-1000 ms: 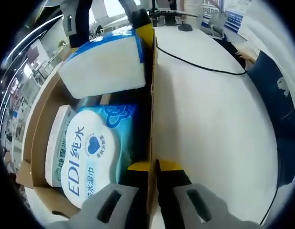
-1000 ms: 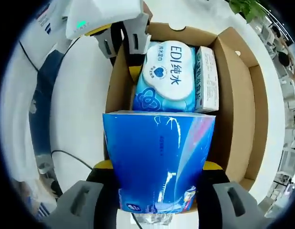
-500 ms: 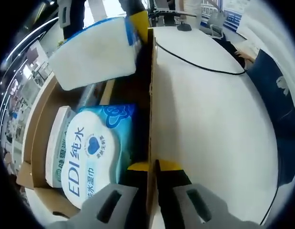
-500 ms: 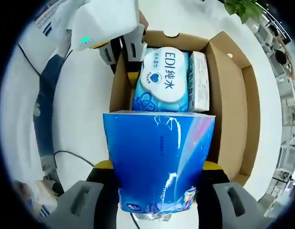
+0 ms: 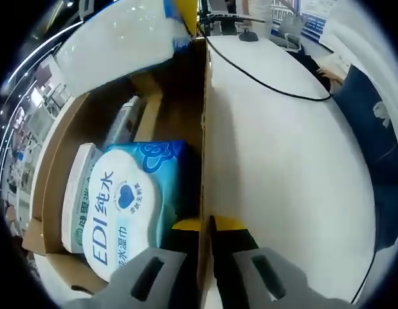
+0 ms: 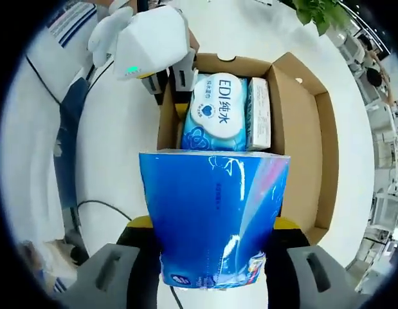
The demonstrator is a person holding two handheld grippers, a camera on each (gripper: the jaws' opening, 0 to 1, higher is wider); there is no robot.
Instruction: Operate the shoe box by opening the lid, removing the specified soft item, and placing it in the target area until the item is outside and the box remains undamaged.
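The open brown shoe box (image 6: 314, 148) lies on a white table (image 5: 282, 167). Inside it are a light-blue EDI wet-wipes pack (image 5: 121, 206) (image 6: 215, 109) and a slim white pack (image 6: 258, 112) beside it. My right gripper (image 6: 215, 225) is shut on a blue soft tissue pack (image 6: 215, 212), held well above the box; the same tissue pack (image 5: 115, 38) hangs over the far end in the left gripper view. My left gripper (image 5: 207, 225) is shut on the box's side wall (image 5: 203, 129), and this left gripper (image 6: 166, 80) shows at the box's near-left corner.
A black cable (image 5: 269, 90) crosses the table beside the box. A person's dark blue sleeve (image 5: 372, 129) is at the table's right edge. Another wrapped item (image 5: 125, 119) lies on the box floor. A green plant (image 6: 321, 9) stands beyond the box.
The right gripper has risen with the tissue pack, lifting it clear of the box and uncovering the box's far end. The left gripper has stayed on the wall.
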